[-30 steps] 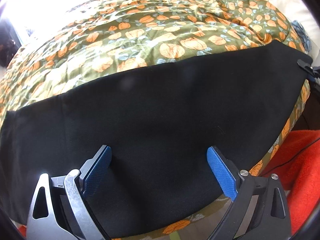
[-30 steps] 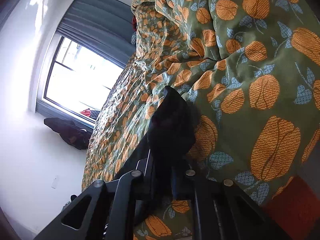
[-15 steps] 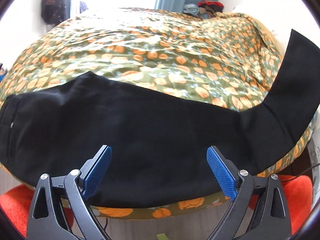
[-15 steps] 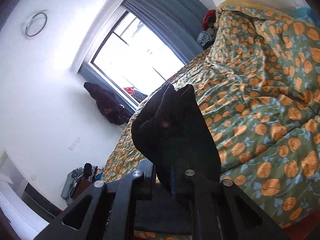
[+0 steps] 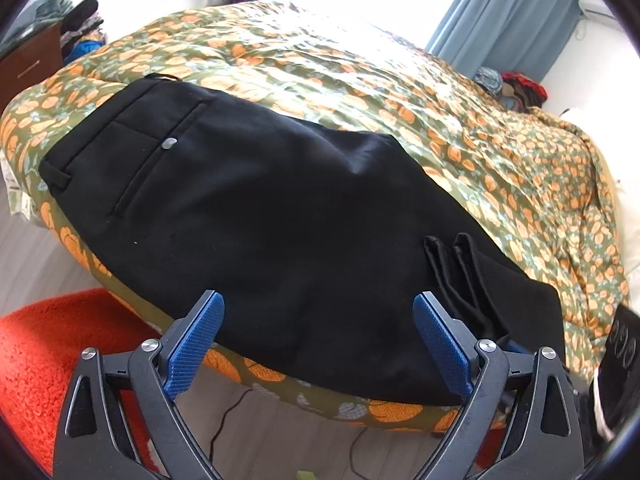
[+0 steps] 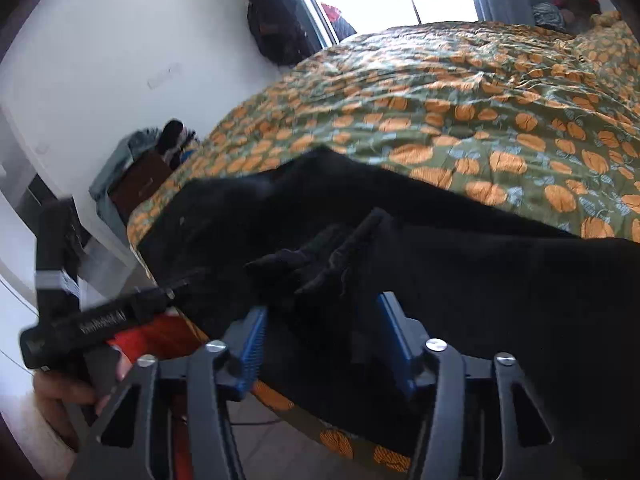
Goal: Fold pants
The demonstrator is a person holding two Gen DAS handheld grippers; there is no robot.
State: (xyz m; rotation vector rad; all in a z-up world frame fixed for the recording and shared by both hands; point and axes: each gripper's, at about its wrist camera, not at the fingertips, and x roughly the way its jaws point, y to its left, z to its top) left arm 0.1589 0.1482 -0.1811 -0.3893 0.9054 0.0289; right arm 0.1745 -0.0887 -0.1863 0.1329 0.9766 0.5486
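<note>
Bedroom scene: a bed with a green coverlet (image 5: 400, 92) printed with orange flowers carries the black pants (image 5: 256, 208), which lie along its near edge, folded leg on leg, back pocket and button uppermost.

Right gripper (image 6: 320, 332): the jaws are opening, and the bunched leg hems (image 6: 320, 260) are seen between the blue pads, resting loosely and no longer pinched. The hems have been laid on the middle of the pants, so the step in hand is judged to be the release that ends the lengthwise fold of legs toward waist.

Left gripper (image 5: 316, 340): the jaws are spread wide and empty, held above the near edge of the pants, with the hems (image 5: 460, 268) just beside its right-hand pad.

Next move, as judged: the right jaws are to be drawn clear without dragging the hems, and the new fold is then to be taken at both ends for a second fold toward the waistband (image 5: 96, 132).

Around the pants: an orange rug (image 5: 40, 360) lies on the floor below the bed edge, with a thin cable (image 5: 228, 412) beside it; a wooden dresser (image 5: 28, 68) with piled clothes stands beyond the waistband; blue curtains (image 5: 508, 12) hang at the window beyond the bed. Nothing lies upon the pants; only the rounded, overhanging bed edge is judged to threaten slippage.
</note>
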